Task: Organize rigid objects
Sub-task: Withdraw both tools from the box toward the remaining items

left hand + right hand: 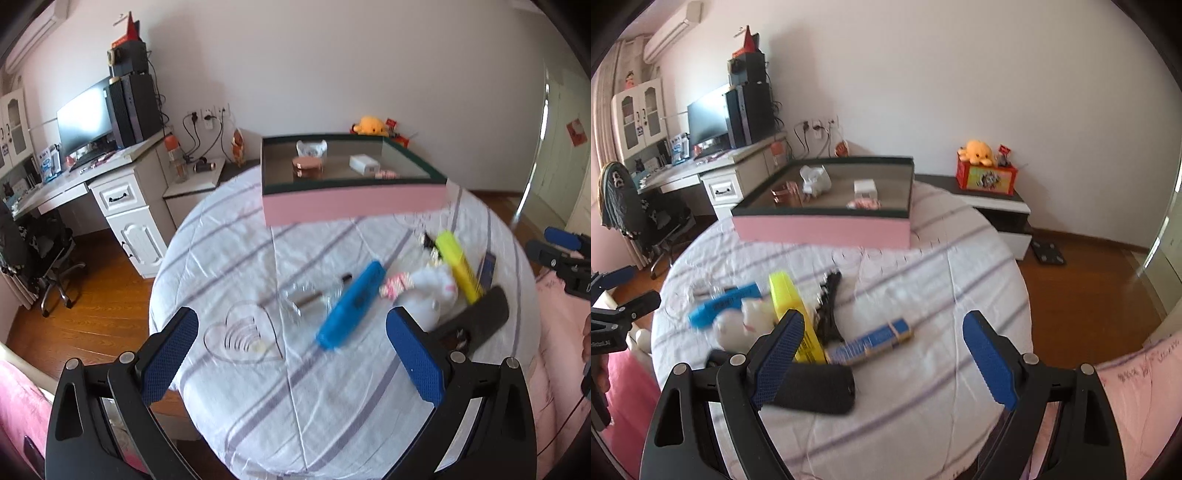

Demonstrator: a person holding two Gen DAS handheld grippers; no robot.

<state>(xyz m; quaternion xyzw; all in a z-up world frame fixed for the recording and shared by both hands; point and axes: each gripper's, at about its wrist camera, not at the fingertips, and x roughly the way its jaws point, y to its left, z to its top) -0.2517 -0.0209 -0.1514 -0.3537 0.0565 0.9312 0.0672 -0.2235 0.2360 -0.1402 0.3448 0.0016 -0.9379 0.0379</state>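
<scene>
Currently both tools hover above the striped bedcover with nothing gripped: the left gripper stands wide open and empty, and the right gripper likewise. The loose items lie clustered near the middle: blue case, yellow highlighter, black case and a blue-and-gold box. The pink tray sits beyond them, already holding several pieces. Select one rigid item, align the jaws across its narrow width, descend squarely, then close. Avoid the soft white toy touching the highlighter.
</scene>
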